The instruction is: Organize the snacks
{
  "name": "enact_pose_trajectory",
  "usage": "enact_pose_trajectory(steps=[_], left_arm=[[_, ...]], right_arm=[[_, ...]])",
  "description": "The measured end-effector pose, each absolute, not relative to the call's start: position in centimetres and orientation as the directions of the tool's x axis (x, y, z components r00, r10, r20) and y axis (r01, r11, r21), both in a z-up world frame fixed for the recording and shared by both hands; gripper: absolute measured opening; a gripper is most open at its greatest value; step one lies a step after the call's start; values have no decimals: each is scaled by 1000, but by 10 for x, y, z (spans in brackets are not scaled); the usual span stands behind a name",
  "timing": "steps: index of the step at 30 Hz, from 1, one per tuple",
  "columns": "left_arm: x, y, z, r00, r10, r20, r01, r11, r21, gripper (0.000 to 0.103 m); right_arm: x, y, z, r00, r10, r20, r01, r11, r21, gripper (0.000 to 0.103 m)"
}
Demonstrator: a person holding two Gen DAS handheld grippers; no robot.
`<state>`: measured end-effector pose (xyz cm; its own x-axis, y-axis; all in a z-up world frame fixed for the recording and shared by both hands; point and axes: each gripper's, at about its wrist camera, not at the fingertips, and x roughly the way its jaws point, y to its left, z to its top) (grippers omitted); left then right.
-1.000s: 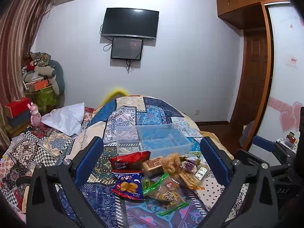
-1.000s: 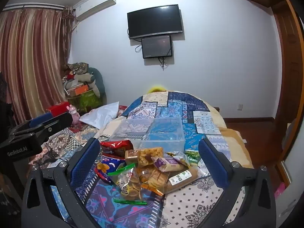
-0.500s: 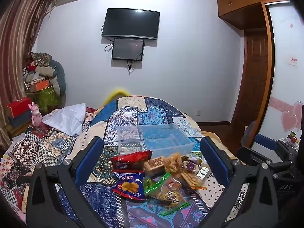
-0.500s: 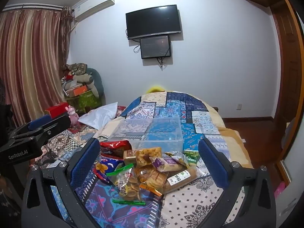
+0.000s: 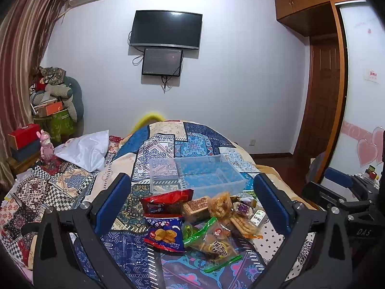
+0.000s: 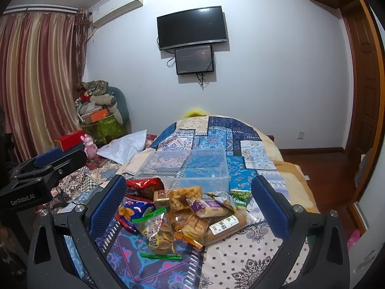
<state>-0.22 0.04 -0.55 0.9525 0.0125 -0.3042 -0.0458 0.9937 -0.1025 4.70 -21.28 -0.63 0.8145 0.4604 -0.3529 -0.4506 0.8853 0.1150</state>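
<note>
While both tools hang above the near end of the bed (image 5: 166,144), nothing is in either grasp: the left gripper (image 5: 191,207) stands wide apart with only air between its blue pads, and the right gripper (image 6: 189,207) is spread just as wide and equally empty. The snacks (image 6: 182,212) lie in a loose heap on the patterned quilt, directly ahead of both tools and just in front of a clear plastic bin (image 5: 192,173), which sits empty with its dividers showing. The heap holds a red packet (image 5: 168,201) nearest the bin, a blue packet (image 5: 164,234) of crisps towards the left, a green-edged bag of biscuits (image 6: 161,233) at the front, a purple-wrapped bar (image 6: 207,207) and a long cracker sleeve (image 6: 225,225) on the right. In my judgement all of these are light, soft-walled and slick; the film will crumple and slide, and the biscuits and crackers inside will break under a hard squeeze. The sensible hold is across a sealed edge or the narrow width of a packet, with a light closing. The packets overlap and touch, so lifting one is likely to drag a neighbour. The soft quilt gives underneath, which will not help a firm pinch. No sorting has yet begun.
</note>
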Motion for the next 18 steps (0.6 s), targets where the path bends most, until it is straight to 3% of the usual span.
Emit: enact_pose_trajectory(steps=[18], left_arm=[[-5,-2,-7,954,4,-301,-35,995,-98,103]], right_arm=[[46,-218,-7,820,450,-354,-436,891,125,103]])
